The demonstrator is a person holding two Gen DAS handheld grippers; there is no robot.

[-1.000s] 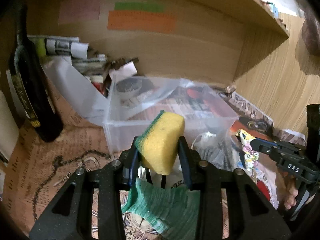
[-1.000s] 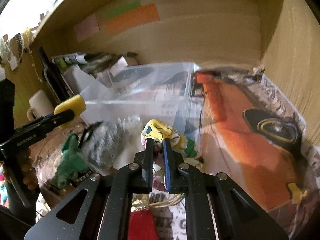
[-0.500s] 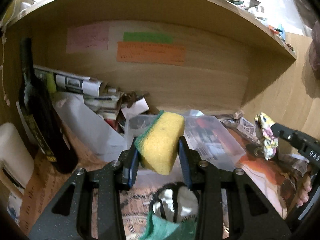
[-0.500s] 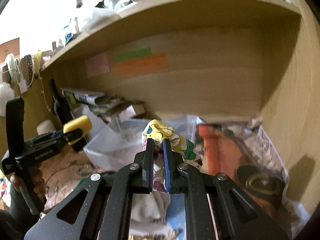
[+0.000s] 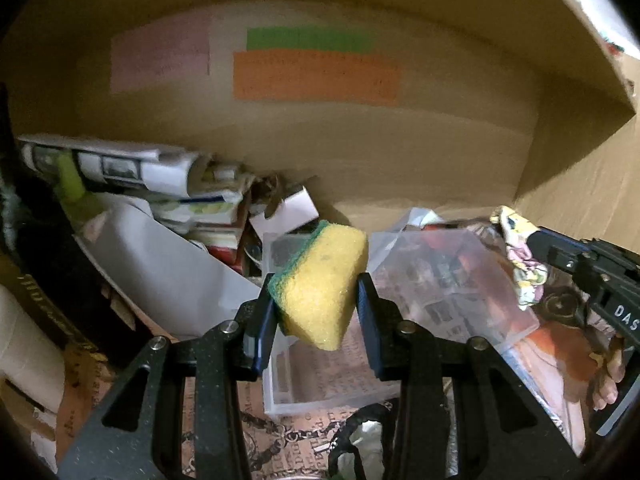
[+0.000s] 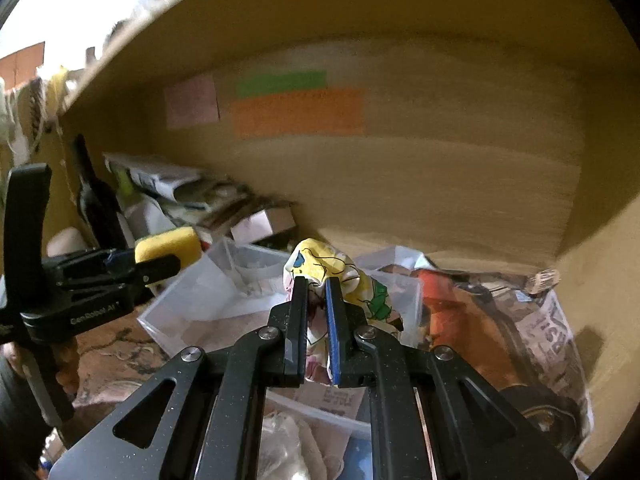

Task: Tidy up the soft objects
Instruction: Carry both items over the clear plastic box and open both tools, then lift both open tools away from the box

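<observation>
A wooden shelf alcove (image 5: 400, 152) fills both views, its back panel carrying a pink note (image 5: 160, 56), a green strip (image 5: 308, 39) and an orange sheet (image 5: 316, 76) across the upper middle of the frame. The surface below is covered in printed newspaper (image 6: 556, 332), with a heap of rolled papers and small boxes (image 5: 168, 184) packed against the back at the left and a dark bottle (image 6: 96, 196) standing at the far left. A clear plastic bin (image 5: 436, 292) sits in the lower middle of the left wrist view, open at the top. The left gripper (image 5: 317, 308) is raised in front of and above the bin, its jaws about half open and pressed against both sides of a yellow sponge (image 5: 320, 284) with a green scouring face, which is tilted. The right gripper (image 6: 317, 322) is at centre bottom of its own view, also above the bin, jaws nearly closed and pinching a crumpled patterned cloth (image 6: 340, 276), yellow, white and green, bunched above the tips.
</observation>
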